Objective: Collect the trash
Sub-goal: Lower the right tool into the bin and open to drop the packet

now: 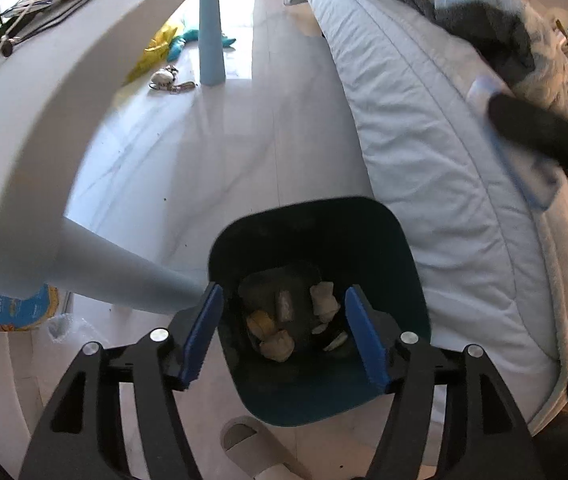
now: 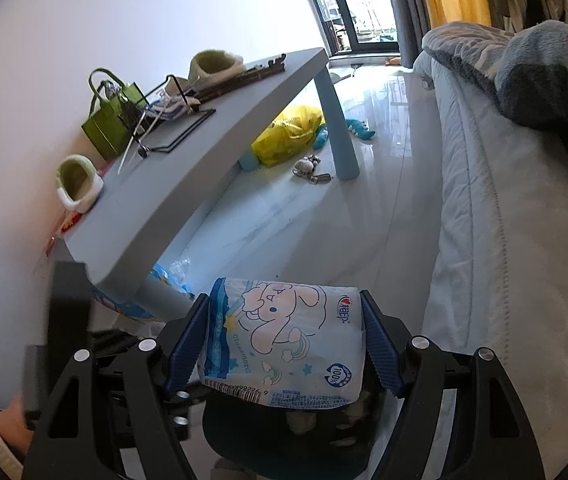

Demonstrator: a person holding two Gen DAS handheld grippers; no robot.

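**Pack over the bin**

We are holding our left tool (image 1: 284, 334) over the dark bin (image 1: 412, 280) on the floor, its blue pads apart with nothing between them. Scraps (image 1: 280, 346) are lying inside the bin. Our right tool (image 2: 284, 344) is squeezing a blue-and-white pack (image 2: 284, 344) just above the bin (image 2: 252, 440), beside the bed (image 2: 504, 280).

Tissue pack (image 2: 284, 340) in right hand-held gripper (image 2: 284, 344)
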